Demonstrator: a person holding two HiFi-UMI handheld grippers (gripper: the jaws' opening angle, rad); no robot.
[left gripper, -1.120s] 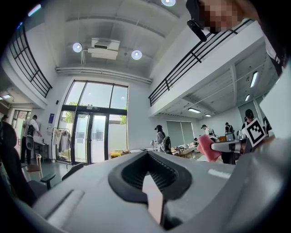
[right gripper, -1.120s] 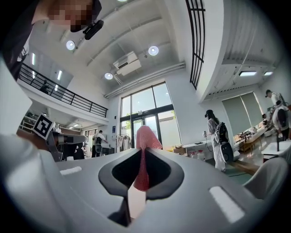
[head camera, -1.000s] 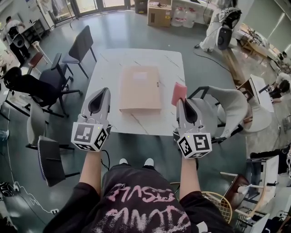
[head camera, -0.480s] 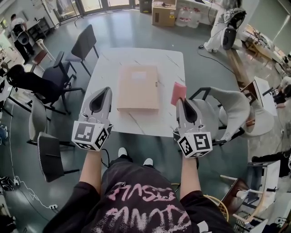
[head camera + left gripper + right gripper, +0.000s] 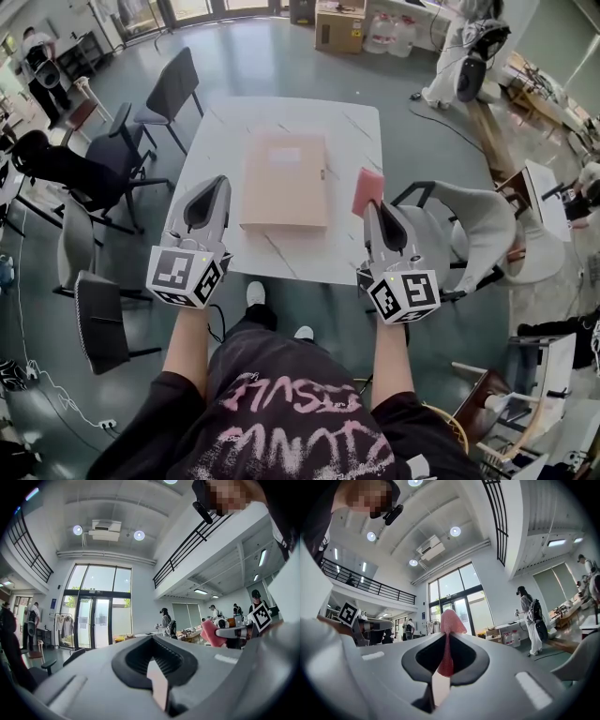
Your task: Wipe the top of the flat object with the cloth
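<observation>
A flat tan box (image 5: 284, 180) lies on the white marble table (image 5: 216, 141), long side pointing away from me. My right gripper (image 5: 373, 208) hovers by the table's near right corner, shut on a pink cloth (image 5: 367, 191) that sticks up past its tips. In the right gripper view the cloth (image 5: 451, 625) is pinched between the closed jaws of that gripper (image 5: 446, 638). My left gripper (image 5: 212, 182) is held over the table's near left corner, to the left of the box. Its jaws (image 5: 153, 638) are shut with nothing between them. The cloth (image 5: 211, 632) also shows in the left gripper view.
Dark chairs (image 5: 169, 89) stand to the left of the table. A grey armchair (image 5: 469, 220) stands close to its right side. A cardboard box (image 5: 339, 26) sits on the floor beyond the table. People stand at the far left and far right.
The person's feet have stepped towards the table, and it sits slightly nearer. Both grippers keep the same pose, and the cloth stays in the right one.
</observation>
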